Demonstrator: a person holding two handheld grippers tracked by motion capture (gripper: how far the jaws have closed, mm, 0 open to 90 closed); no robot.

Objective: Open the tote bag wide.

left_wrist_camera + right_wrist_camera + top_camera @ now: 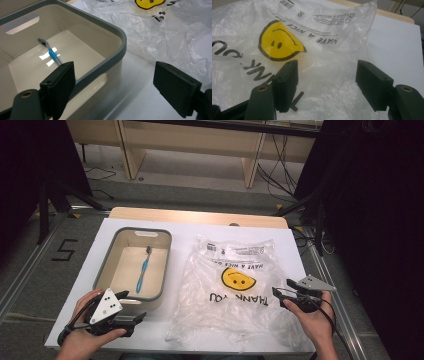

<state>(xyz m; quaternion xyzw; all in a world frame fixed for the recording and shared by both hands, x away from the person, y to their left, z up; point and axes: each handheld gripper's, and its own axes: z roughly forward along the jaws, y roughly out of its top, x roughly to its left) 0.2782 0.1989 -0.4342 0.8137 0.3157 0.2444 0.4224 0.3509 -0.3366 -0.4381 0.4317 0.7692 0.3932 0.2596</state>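
- The left gripper [131,306] sits at the near left corner of the white table [300,270], held in the person's left hand [85,330]; its 2 jaws are spread wide and grasp nothing.
- In the left gripper view, 1 jaw stands in front of the near corner of the bin [120,40] and the other over bare table beside it.
- The beige bin with a grey rim [107,257] holds 1 blue toothbrush [143,270], lying flat on the floor of the bin with its bristles at the far end.
- The right gripper [281,287] hangs over the right edge of the clear plastic bag [225,310], jaws apart and empty.
- The bag lies flat just right of the bin, its yellow smiley face [238,278] near the middle; whether bag and bin touch I cannot tell.
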